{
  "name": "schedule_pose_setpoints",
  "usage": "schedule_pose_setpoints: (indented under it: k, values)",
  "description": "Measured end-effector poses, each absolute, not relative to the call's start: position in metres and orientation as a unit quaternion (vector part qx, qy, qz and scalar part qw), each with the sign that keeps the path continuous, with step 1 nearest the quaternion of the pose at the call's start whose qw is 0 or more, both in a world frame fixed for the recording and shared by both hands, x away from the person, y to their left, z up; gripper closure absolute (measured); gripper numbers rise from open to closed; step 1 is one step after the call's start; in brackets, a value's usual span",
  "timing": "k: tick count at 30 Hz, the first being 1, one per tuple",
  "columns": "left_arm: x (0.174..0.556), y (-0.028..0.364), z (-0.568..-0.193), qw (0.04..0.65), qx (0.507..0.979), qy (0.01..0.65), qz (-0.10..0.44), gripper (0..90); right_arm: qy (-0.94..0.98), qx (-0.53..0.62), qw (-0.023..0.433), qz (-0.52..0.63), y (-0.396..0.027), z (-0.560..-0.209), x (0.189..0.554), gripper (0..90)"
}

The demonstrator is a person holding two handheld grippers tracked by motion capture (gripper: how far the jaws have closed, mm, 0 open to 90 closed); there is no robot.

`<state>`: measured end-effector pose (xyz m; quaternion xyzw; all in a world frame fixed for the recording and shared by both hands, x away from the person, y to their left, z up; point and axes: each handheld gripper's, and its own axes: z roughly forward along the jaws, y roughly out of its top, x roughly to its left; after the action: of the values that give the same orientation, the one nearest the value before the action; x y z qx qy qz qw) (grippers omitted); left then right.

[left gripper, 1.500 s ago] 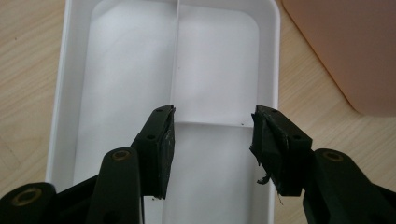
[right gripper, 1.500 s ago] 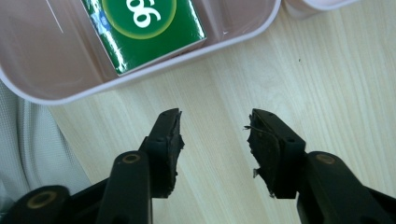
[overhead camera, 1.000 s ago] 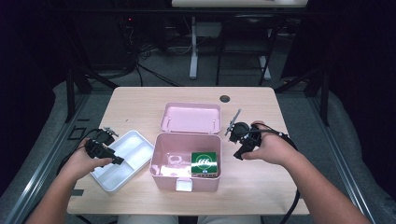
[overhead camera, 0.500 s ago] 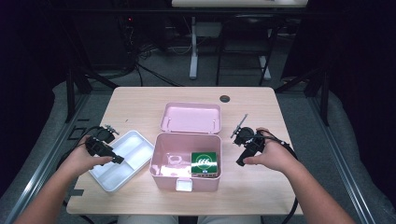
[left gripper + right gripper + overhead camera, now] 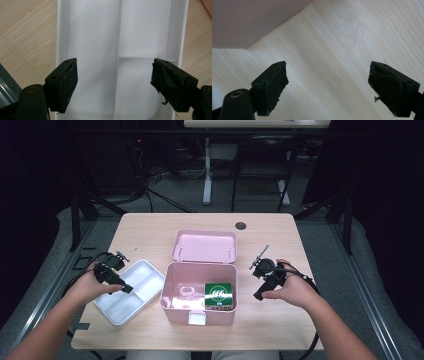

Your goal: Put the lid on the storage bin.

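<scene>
The right tool [image 5: 258, 296] has just been opening and its jaws stand wide with nothing between them, above bare counter [image 5: 280, 245] just right of the pink box [image 5: 199, 310]; the left tool [image 5: 125, 289] is likewise spread wide, empty, hanging over the white tray [image 5: 131, 296]; the tray lies left of the box, touching it or nearly so, its long axis running diagonally from near-left to far-right; the box's lid [image 5: 204, 246] is open, lying flat behind.
</scene>
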<state>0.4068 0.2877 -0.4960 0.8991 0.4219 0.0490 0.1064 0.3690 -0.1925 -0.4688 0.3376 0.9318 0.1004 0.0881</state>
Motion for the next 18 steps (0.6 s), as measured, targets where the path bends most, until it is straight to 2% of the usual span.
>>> schedule_pose_setpoints:
  k: [7, 18]
  values:
    - [0.410, 0.281, -0.507, 0.073, 0.908, 0.409, 0.042, 31.9, 0.932, 0.336, 0.090, 0.102, -0.195, -0.471, 0.368, 16.6]
    - [0.412, 0.276, -0.524, 0.047, 0.908, 0.415, 0.023, 57.6, 0.924, 0.349, 0.106, 0.113, -0.202, -0.476, 0.369, 22.9]
